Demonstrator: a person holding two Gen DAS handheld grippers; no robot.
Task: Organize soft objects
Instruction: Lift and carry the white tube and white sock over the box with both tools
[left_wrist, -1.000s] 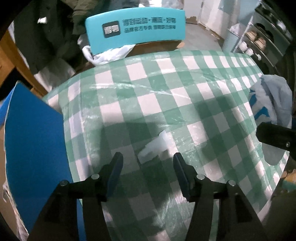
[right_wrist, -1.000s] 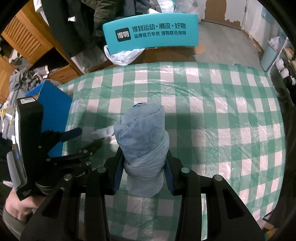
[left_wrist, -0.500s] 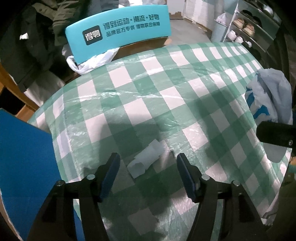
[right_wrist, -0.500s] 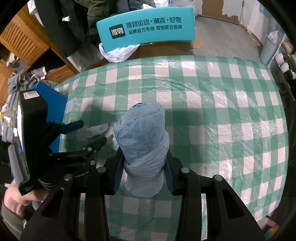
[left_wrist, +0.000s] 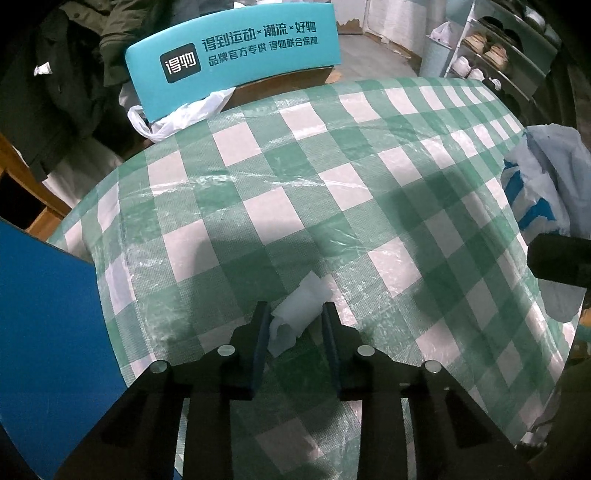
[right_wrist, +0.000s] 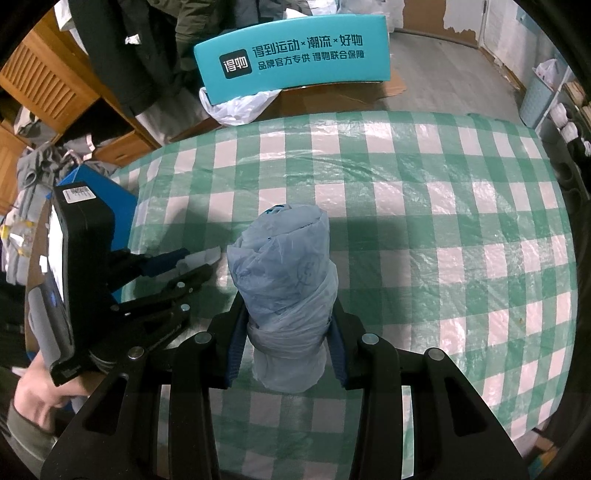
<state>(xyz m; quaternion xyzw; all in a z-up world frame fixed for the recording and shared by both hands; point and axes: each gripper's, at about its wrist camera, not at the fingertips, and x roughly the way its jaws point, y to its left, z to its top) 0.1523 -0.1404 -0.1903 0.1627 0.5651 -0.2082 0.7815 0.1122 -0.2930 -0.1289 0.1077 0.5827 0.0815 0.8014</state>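
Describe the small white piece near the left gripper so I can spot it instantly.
On the green-and-white checked tablecloth, look near its left edge beside the blue panel. The crumpled white tissue lies between the closing left gripper fingers, far smaller than the blue bag roll.

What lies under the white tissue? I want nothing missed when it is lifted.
Only the green checked tablecloth shows around the white tissue, between the closing left gripper jaws. Directly beneath is covered.

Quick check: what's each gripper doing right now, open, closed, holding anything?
Left gripper: jaws closing on the white tissue on the checked tablecloth; firm grip cannot be told.
Right gripper: shut on the rolled blue plastic bag.
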